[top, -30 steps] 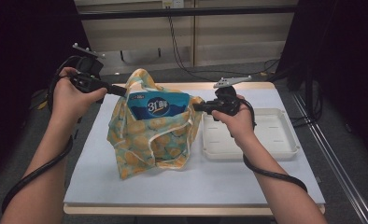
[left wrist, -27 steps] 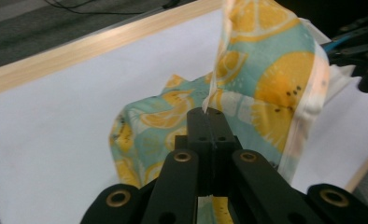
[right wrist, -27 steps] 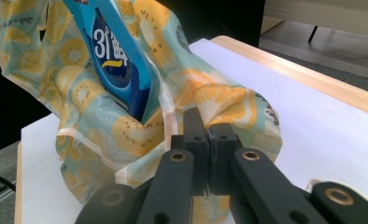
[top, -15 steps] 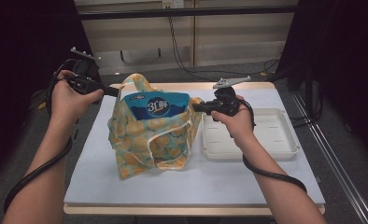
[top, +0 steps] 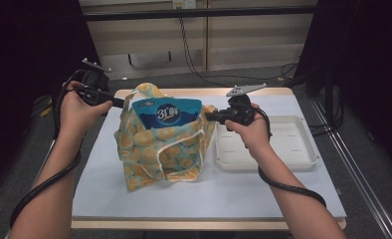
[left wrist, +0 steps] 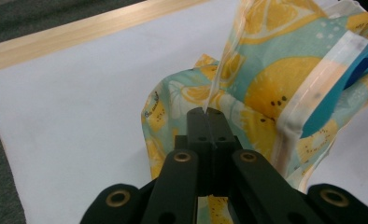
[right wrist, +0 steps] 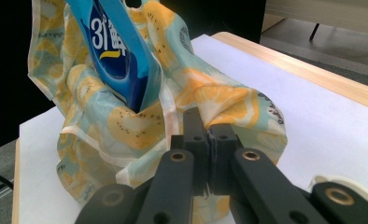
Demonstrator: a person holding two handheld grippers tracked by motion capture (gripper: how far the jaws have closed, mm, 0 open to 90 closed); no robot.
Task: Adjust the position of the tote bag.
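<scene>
From the high view, your left gripper [top: 118, 102] sits at the left edge of the lemon-print bag [top: 159, 144], jaws closed tight on the cloth at the bag's rim, while your right gripper [top: 212, 117] pinches the opposite edge, so the bag's mouth is stretched between your two hands. The bag stands on the white table [top: 134, 199], left of centre, and a blue packet [top: 168, 113] rises upright out of its open top. Just to the right of the bag, touching or nearly touching it, lies a white tray [top: 293, 154], and your right hand [top: 251, 132] hovers over the tray's near-left corner. In the left gripper view, your left gripper [left wrist: 206, 112] has its two black jaws pressed together on a thin fold of the bag's [left wrist: 266, 93] rim that runs up and away from the tips; the blue packet [left wrist: 345, 88] shows at the right edge, tilted inside the bag. In the right gripper view, your right gripper [right wrist: 209, 122] is likewise clamped on a bunched fold of the bag [right wrist: 126, 121]; how much cloth lies between the pads is hard to tell, since the fabric hides the tips. The blue packet [right wrist: 119, 51] stands steeply in the bag's mouth, and a corner of the tray [right wrist: 334, 179] peeks in at lower right.
</scene>
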